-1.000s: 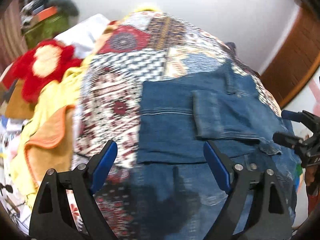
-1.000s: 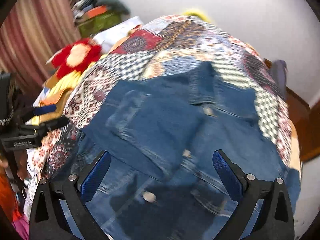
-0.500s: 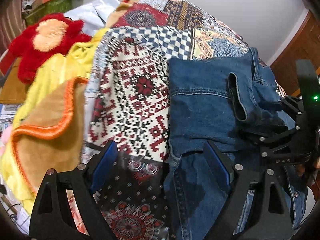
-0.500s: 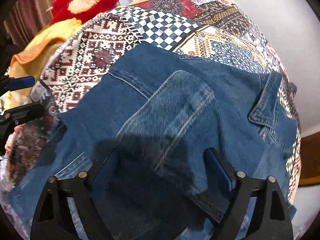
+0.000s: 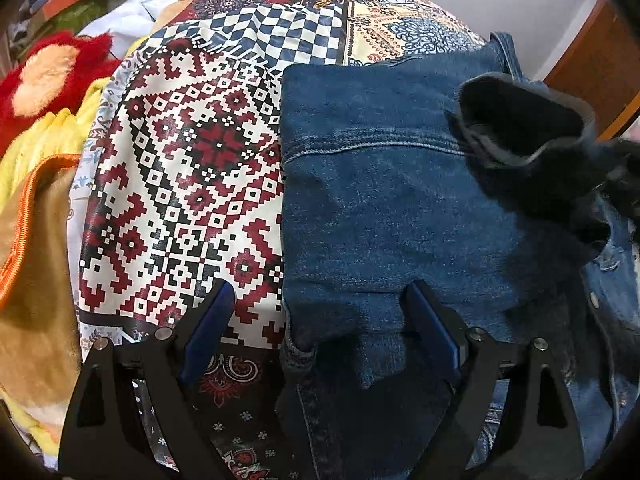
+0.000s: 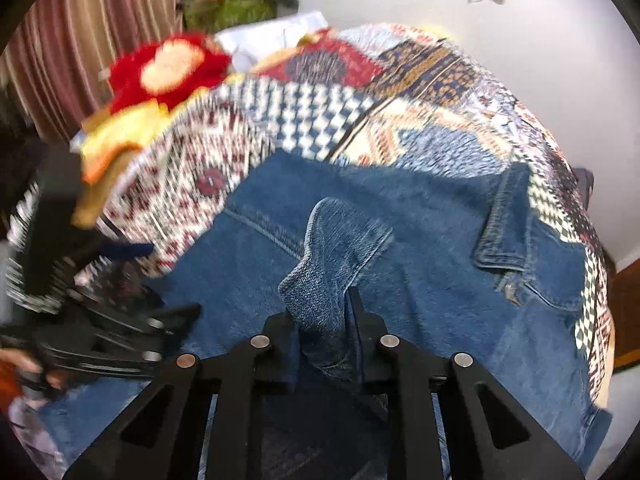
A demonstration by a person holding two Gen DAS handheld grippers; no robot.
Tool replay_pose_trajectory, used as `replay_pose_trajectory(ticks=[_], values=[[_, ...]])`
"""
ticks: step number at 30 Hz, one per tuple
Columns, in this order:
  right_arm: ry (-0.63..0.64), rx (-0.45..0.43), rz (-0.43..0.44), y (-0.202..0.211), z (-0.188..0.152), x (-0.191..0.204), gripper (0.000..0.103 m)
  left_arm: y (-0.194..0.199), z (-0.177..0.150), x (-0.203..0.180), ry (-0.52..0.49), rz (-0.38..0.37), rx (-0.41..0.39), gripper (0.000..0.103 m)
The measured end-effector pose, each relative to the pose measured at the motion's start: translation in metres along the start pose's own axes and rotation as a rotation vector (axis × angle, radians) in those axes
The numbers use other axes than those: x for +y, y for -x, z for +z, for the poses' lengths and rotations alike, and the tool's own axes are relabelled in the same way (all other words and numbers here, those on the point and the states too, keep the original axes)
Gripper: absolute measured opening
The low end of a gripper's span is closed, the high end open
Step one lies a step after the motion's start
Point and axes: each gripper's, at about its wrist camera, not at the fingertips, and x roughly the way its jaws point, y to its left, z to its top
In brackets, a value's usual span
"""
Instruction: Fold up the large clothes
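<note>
A blue denim jacket (image 5: pixel 380 200) lies spread on a patterned patchwork bedspread (image 5: pixel 192 168). My left gripper (image 5: pixel 320 320) is open and empty, low over the jacket's left edge. My right gripper (image 6: pixel 324 312) is shut on the jacket's sleeve cuff (image 6: pixel 336 248) and holds it lifted above the jacket's body (image 6: pixel 420 240). In the left wrist view the raised sleeve (image 5: pixel 520 136) shows dark and blurred at the right. The jacket's collar (image 6: pixel 504 220) lies to the right. The left gripper (image 6: pixel 132 320) shows blurred at the left of the right wrist view.
A red and tan plush toy (image 6: pixel 164 68) and yellow and orange cloths (image 5: pixel 36 208) lie at the bed's left side. White fabric (image 5: pixel 132 16) and a pile of items (image 6: pixel 228 4) sit at the back. A white wall is behind; wooden furniture (image 5: pixel 596 64) stands at right.
My right gripper has shut on the sleeve cuff and lifted it off the jacket. My left gripper has stayed open and shifted closer over the jacket's left edge.
</note>
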Motion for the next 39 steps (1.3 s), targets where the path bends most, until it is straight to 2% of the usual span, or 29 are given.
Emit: replay_pose_trajectory(ticks=[4, 9, 15, 20, 23, 26, 29, 31, 33, 35, 39], values=[[-0.097, -0.111, 0.017, 0.052, -0.002, -0.029, 0.016, 0.009, 0.002, -0.007, -0.036, 0.041, -0.01, 0.088], [-0.185, -0.219, -0.014, 0.112, -0.016, -0.068, 0.014, 0.041, 0.014, -0.03, -0.078, 0.033, -0.076, 0.088], [-0.272, -0.247, -0.063, 0.147, -0.048, -0.112, 0.011, 0.061, 0.033, -0.072, -0.116, -0.022, -0.127, 0.088], [-0.341, -0.219, -0.095, 0.153, -0.085, -0.149, 0.009, 0.053, 0.04, -0.117, -0.171, -0.077, -0.104, 0.088], [-0.382, -0.177, -0.109, 0.143, -0.109, -0.17, 0.008, 0.036, 0.038, -0.135, -0.179, -0.083, -0.05, 0.088], [-0.404, -0.097, -0.127, 0.12, -0.134, -0.186, 0.008, 0.007, 0.03, -0.15, -0.18, -0.083, 0.04, 0.088], [-0.404, -0.002, -0.154, 0.096, -0.16, -0.199, 0.008, -0.002, 0.021, -0.166, -0.259, 0.011, 0.018, 0.094], [-0.403, 0.046, -0.189, 0.084, -0.175, -0.209, 0.009, -0.001, 0.018, -0.173, -0.301, 0.045, 0.014, 0.094], [-0.418, 0.079, -0.193, 0.078, -0.183, -0.218, 0.009, -0.001, 0.017, -0.175, -0.325, 0.041, 0.028, 0.094], [-0.446, 0.075, -0.174, 0.08, -0.186, -0.227, 0.009, 0.002, 0.019, -0.175, -0.338, 0.048, 0.025, 0.094], [-0.466, 0.054, -0.096, 0.087, -0.167, -0.229, 0.009, 0.016, 0.022, -0.172, -0.314, 0.037, -0.021, 0.094]])
